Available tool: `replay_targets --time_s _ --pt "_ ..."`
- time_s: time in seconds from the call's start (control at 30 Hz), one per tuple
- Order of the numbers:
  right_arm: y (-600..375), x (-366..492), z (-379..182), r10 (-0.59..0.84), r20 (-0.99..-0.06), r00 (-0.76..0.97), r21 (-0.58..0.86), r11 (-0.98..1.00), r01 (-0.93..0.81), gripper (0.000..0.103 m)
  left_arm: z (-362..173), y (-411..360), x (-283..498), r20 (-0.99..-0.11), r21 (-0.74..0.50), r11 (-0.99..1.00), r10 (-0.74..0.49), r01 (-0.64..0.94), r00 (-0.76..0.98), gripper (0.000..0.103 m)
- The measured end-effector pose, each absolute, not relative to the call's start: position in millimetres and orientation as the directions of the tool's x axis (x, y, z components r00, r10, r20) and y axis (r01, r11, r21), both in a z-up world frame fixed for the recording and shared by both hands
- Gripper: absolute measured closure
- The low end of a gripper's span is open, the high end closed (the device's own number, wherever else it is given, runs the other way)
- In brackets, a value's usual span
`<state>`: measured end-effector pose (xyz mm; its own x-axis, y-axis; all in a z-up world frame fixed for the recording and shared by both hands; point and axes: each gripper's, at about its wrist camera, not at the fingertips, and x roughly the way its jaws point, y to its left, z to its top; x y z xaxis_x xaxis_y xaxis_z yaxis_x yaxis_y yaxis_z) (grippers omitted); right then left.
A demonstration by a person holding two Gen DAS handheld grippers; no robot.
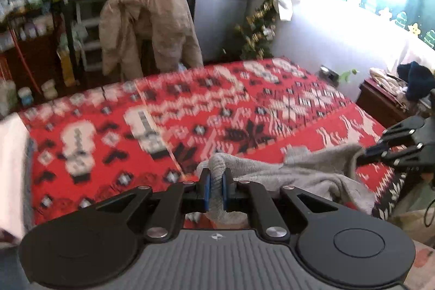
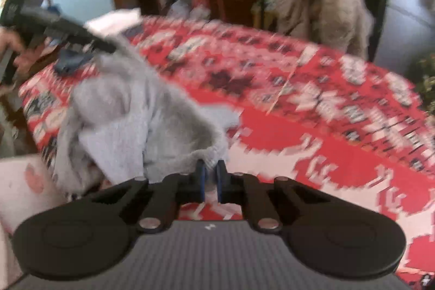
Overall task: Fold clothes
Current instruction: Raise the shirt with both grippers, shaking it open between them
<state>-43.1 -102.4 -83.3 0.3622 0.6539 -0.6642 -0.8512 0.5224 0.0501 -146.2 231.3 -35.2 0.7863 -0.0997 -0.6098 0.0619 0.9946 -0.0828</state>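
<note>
While I read the left wrist view, my left gripper (image 1: 214, 188) is clamped on a bunched fold of the grey garment (image 1: 299, 173), its blue pads (image 1: 208, 188) pressing the cloth from both sides. That garment lies crumpled at the near edge of the red patterned bedspread (image 1: 190, 113), and my right gripper (image 1: 364, 152) reaches into it from the right — grip hidden. On the right wrist view, blurred, the right gripper (image 2: 210, 181) is nearly closed on the garment's hem (image 2: 190, 156).
</note>
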Motion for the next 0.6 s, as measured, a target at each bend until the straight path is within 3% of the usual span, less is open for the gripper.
replay_targets --time_s 0.3,0.6 --pt "-90 -51 31 0.611 -0.404 0.681 -0.203 0.666 -0.718 0.096 74 212 -165 -0.372 0.032 0.997 -0.055 0.072 0.926 0.095" --pt "-94 -85 158 0.606 -0.117 0.786 -0.324 0.725 -0.607 0.096 191 198 -214 -0.084 0.13 0.991 -0.014 0.025 0.996 0.095"
